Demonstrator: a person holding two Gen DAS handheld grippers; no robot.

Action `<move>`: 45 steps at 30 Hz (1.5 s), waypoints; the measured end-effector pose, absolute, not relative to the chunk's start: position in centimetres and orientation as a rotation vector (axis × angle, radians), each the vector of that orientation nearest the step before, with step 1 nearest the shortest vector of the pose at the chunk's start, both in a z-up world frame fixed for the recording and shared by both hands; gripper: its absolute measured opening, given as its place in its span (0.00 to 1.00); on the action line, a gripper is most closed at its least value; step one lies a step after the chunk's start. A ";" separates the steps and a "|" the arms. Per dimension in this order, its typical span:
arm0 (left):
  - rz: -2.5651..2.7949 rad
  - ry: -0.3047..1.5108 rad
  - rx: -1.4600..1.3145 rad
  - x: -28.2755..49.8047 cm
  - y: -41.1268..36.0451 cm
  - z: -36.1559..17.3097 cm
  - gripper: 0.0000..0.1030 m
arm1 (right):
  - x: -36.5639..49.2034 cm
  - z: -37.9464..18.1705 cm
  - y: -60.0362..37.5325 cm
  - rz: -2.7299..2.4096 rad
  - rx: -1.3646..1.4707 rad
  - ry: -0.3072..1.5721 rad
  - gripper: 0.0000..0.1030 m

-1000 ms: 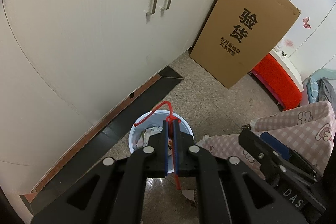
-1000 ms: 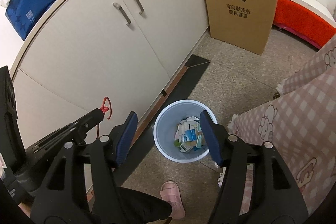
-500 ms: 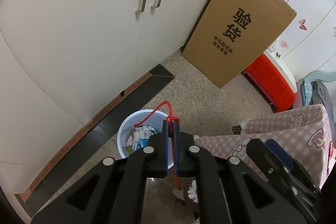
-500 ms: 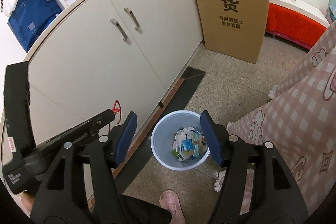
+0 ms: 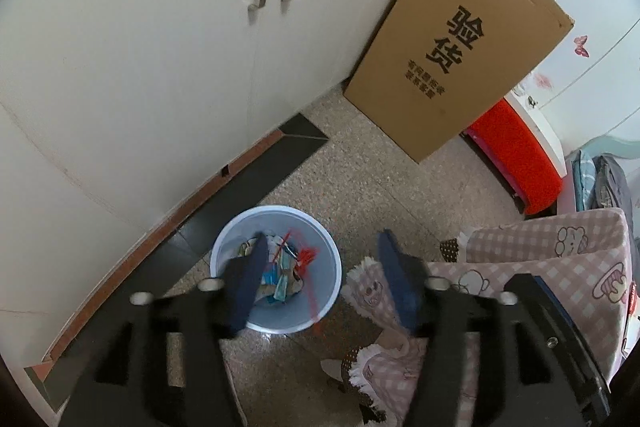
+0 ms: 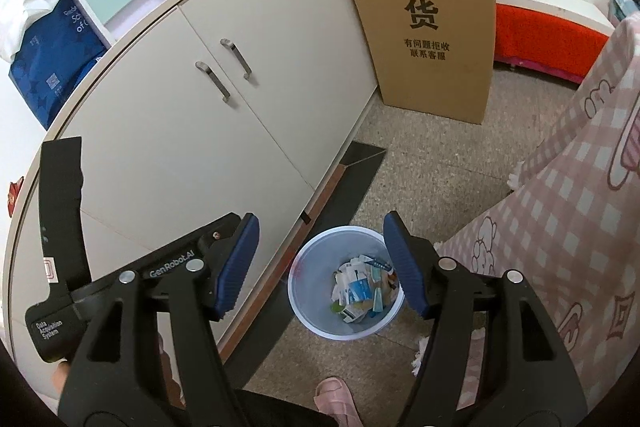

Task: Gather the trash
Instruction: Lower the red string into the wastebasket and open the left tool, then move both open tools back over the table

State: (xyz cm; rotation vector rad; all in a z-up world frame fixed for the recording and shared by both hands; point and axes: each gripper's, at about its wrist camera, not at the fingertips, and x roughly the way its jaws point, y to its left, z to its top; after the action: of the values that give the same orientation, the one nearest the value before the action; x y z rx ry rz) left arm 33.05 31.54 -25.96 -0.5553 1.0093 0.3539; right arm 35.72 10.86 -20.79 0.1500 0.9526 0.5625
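Trash bin [image 5: 276, 267], pale blue, stands on the floor beside the cabinet [image 5: 160, 47], holding paper scraps. Left gripper [image 5: 320, 279] above it has just been opening, jaws apart, nothing between; only the left view shows the red string [image 5: 306, 259] in the bin. Right gripper [image 6: 320, 263] gapes, empty; its view alone shows a pink slipper [image 6: 334, 401].

Bin [image 5: 326, 291]: pale blue, holding white and blue scraps and my red cord [image 5: 306, 259]. My gripper pads [image 6: 236, 265]: dark blue on black frames. Cupboard [image 5: 140, 67]: cream doors. Carton [image 5: 452, 43]: brown, black lettering. Blanket [image 5: 560, 267]: pink-and-white check with cartoon bears. Floor [image 5: 380, 187]: speckled grey-beige. Bench [image 5: 516, 151]: bright red. Slipper [image 6: 334, 399]: pink.
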 end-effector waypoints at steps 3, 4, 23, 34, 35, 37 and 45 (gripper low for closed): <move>0.354 1.023 -0.558 32.8 31.6 -26.0 0.57 | 35.7 -20.9 10.9 0.566 0.155 0.965 0.62; 0.357 1.022 -0.557 32.6 31.6 -26.0 0.57 | 35.6 -20.9 11.0 0.566 0.155 0.966 0.62; 0.305 0.863 -0.436 28.3 25.5 -16.0 0.64 | 30.6 -12.3 3.6 0.535 0.201 0.806 0.64; 0.142 0.789 -0.317 26.6 14.8 -10.3 0.68 | 27.0 -8.4 -8.8 0.411 0.260 0.687 0.66; 0.122 0.790 -0.305 26.7 13.5 -10.1 0.69 | 26.7 -8.3 -10.0 0.397 0.265 0.682 0.66; 0.083 0.796 -0.288 26.8 11.1 -9.9 0.70 | 26.3 -8.1 -12.8 0.362 0.272 0.671 0.66; -0.074 0.819 -0.141 28.0 0.5 -9.7 0.72 | 26.1 -8.9 -24.2 0.196 0.393 0.651 0.66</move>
State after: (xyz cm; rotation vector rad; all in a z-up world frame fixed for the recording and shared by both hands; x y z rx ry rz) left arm 27.96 0.49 -9.66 -0.1409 0.8189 -0.0740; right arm 26.11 -24.19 -8.86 0.3931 0.6513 0.1959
